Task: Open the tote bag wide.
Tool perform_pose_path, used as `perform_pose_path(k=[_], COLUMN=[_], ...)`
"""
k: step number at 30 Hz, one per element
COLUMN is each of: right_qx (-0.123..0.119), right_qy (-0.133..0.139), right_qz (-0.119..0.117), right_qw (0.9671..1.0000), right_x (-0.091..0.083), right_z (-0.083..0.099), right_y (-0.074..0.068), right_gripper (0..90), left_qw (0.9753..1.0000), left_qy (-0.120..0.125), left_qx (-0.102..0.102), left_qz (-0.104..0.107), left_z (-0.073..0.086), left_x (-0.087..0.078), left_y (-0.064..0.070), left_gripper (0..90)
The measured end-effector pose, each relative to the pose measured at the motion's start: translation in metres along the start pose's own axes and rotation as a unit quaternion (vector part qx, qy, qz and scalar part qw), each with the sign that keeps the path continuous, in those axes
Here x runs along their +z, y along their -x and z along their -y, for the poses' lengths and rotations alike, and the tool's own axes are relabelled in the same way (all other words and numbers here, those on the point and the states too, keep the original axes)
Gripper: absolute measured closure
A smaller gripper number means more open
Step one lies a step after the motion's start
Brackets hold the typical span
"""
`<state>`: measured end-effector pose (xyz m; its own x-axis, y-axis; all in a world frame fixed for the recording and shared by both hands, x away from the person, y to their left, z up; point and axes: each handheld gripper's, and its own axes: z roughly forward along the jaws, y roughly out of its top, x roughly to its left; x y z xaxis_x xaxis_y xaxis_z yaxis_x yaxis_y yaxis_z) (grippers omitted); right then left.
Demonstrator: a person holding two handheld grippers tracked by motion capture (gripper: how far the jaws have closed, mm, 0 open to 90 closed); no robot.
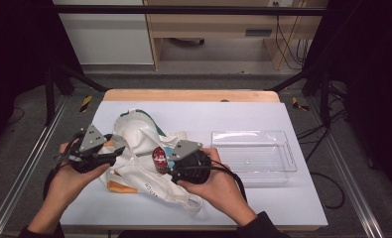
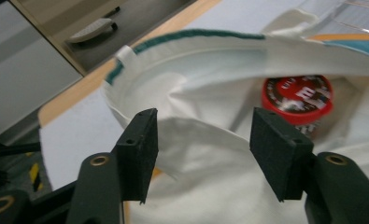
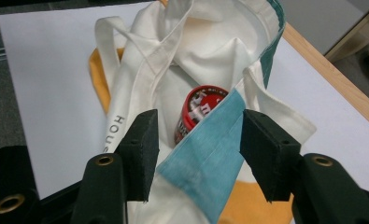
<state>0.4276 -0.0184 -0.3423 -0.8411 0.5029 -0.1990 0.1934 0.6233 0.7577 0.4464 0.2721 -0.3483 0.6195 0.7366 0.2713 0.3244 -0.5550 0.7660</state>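
Observation:
A white cloth tote bag [image 1: 136,144] with a teal rim and orange and light-blue patches lies crumpled at the table's left centre. Inside its mouth sits a red round can [image 1: 159,157]. My left gripper [image 1: 115,150] is at the bag's left side; in the left gripper view it [image 2: 203,149] stands open over a white fold of the bag, with the can's red lid [image 2: 296,95] beyond. My right gripper [image 1: 167,161] is at the bag's right side; in its own view it [image 3: 198,154] is open, a light-blue strip [image 3: 205,154] lying between the jaws, the can [image 3: 197,112] just behind.
A clear plastic tray [image 1: 253,151] stands on the table to the right of the bag. The bag's white handles [image 1: 183,201] trail toward the front edge. A wooden strip [image 1: 191,95] borders the table's far side.

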Motion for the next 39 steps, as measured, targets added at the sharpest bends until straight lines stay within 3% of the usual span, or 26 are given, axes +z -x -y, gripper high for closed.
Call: perform_pose_path(k=[7,13,15,22,27,31,36,39], right_qx=[0.000,0.002,0.004,0.018,0.004,0.003,0.007,0.009], right_qy=[-0.014,-0.030,-0.047,-0.075,-0.087,-0.108,-0.114,-0.115], right_qz=[0.018,0.018,0.022,0.022,0.015,0.021,0.026,0.047], right_qw=[0.9997,0.9994,0.9986,0.9968,0.9961,0.9940,0.9931,0.9923], right_x=[0.028,0.052,0.065,0.084,0.082,0.075,0.073,0.070], right_z=[-0.013,-0.025,-0.029,-0.027,-0.026,-0.019,-0.013,-0.006], right_y=[0.015,0.028,0.033,0.040,0.038,0.046,0.057,0.072], right_gripper=[43.1,40.1,39.7,42.1,63.0,83.0,86.4,86.7], left_qw=[0.9997,0.9990,0.9988,0.9981,0.9976,0.9968,0.9955,0.9958], left_qy=[0.000,0.002,0.000,-0.003,-0.006,0.005,0.008,0.008], left_qx=[-0.022,-0.041,-0.044,-0.052,-0.054,-0.065,-0.076,-0.073], left_qz=[0.011,0.018,0.023,0.034,0.043,0.046,0.056,0.054], left_z=[0.016,0.024,0.025,0.026,0.030,0.037,0.048,0.053], left_x=[0.018,0.028,0.031,0.041,0.043,0.045,0.045,0.044], left_y=[0.024,0.029,0.032,0.039,0.042,0.041,0.038,0.039], left_gripper=[41.4,39.7,39.8,42.1,52.5,71.9,77.6,79.6])
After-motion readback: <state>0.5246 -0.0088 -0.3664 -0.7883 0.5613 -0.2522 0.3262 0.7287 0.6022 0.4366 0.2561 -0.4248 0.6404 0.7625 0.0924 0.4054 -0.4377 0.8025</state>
